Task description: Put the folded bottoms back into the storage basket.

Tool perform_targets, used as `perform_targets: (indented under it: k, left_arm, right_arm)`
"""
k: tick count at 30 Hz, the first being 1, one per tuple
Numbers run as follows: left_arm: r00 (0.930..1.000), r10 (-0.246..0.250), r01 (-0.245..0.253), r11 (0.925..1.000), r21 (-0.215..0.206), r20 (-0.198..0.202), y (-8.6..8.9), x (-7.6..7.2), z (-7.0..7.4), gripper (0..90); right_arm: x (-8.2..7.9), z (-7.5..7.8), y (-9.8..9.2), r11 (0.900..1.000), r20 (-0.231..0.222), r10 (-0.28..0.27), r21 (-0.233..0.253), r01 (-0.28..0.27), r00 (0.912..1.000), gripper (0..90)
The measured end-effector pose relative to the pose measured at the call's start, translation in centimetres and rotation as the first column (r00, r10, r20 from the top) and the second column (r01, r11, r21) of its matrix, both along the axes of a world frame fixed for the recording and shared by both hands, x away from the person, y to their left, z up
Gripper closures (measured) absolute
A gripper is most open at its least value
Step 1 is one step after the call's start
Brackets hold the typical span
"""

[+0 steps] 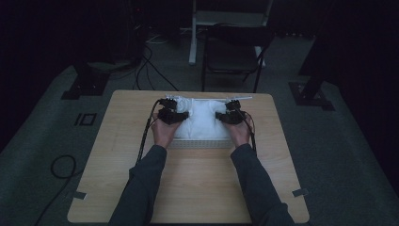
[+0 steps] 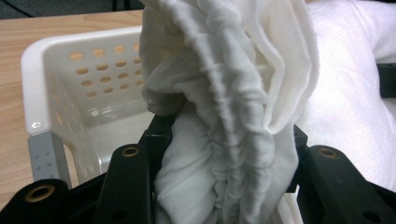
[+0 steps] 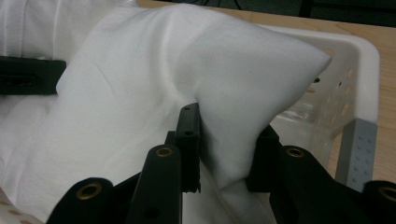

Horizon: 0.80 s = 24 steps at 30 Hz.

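Together, two grippers point(image 1: 181, 114) point(image 1: 221, 116) on one cloth point(image 1: 203, 120)

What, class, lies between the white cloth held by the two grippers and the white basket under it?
Nothing visible does. Each hand-held gripper, left and right, is shut on the white cloth, which already hangs over and into the white basket; the basket's perforated corners beside the cloth look bare.

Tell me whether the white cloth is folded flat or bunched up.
Bunched up: the white cloth gathers in ridged folds between the left gripper, heaped over the basket.
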<state>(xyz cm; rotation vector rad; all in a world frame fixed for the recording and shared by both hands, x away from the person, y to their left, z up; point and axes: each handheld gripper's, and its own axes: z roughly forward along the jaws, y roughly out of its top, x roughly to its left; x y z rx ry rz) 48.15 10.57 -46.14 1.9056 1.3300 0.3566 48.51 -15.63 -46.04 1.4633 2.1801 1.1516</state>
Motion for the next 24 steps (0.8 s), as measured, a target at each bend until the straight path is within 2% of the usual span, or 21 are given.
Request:
perform_targets:
  k: [1, 6, 8, 11, 12, 15, 18, 21, 24]
  left_arm:
    - [1.0000, 0.001, -0.001, 0.9998, 0.020, -0.004, -0.3, 0.0, -0.2, 53.1]
    - [0.9997, 0.002, -0.001, 0.9991, 0.043, -0.023, -0.6, 0.0, -0.6, 53.1]
    - [0.9985, 0.001, 0.002, 0.9986, 0.053, -0.054, -0.8, 0.1, -0.8, 52.5]
    - [0.9978, -0.007, 0.011, 0.9973, 0.072, -0.067, -1.0, 0.1, -1.2, 51.7]
    - [0.9969, -0.007, 0.014, 0.9957, 0.092, -0.079, -1.1, 0.1, -1.4, 51.4]
    - [0.9944, 0.006, 0.006, 0.9936, 0.113, -0.106, -1.2, 0.2, -1.4, 49.4]
    - [0.9915, 0.012, 0.003, 0.9939, 0.111, -0.129, -1.1, 0.3, -1.5, 47.0]
    - [0.9909, 0.009, 0.007, 0.9932, 0.116, -0.134, -1.0, 0.3, -1.5, 43.9]
    - [0.9920, 0.001, 0.009, 0.9967, 0.081, -0.126, -0.1, 0.0, -1.2, 39.5]
  right_arm:
    - [-0.1, -0.1, 0.1, 1.000, 0.004, 0.000, -0.016, 0.000, 1.0000, 72.0]
    - [-0.1, -0.4, 0.3, 0.999, -0.003, -0.005, -0.036, 0.005, 1.0000, 71.9]
    - [-0.1, -0.6, 0.3, 0.999, -0.010, -0.008, -0.040, 0.008, 0.9999, 71.8]
    - [-0.1, -0.9, 0.3, 0.998, -0.024, -0.018, -0.060, 0.016, 0.9996, 71.5]
    - [-0.1, -1.2, 0.4, 0.997, -0.039, -0.017, -0.080, 0.014, 0.9991, 71.5]
    - [-0.1, -1.6, 0.5, 0.995, -0.055, -0.016, -0.101, 0.011, 0.9984, 71.4]
    - [-0.1, -1.9, 0.4, 0.994, -0.076, -0.023, -0.112, 0.014, 0.9969, 71.0]
    - [-0.2, -1.8, 0.5, 0.992, -0.078, -0.026, -0.127, 0.016, 0.9966, 69.1]
    - [-0.1, -1.7, 0.5, 0.986, -0.083, -0.059, -0.159, 0.045, 0.9948, 56.5]
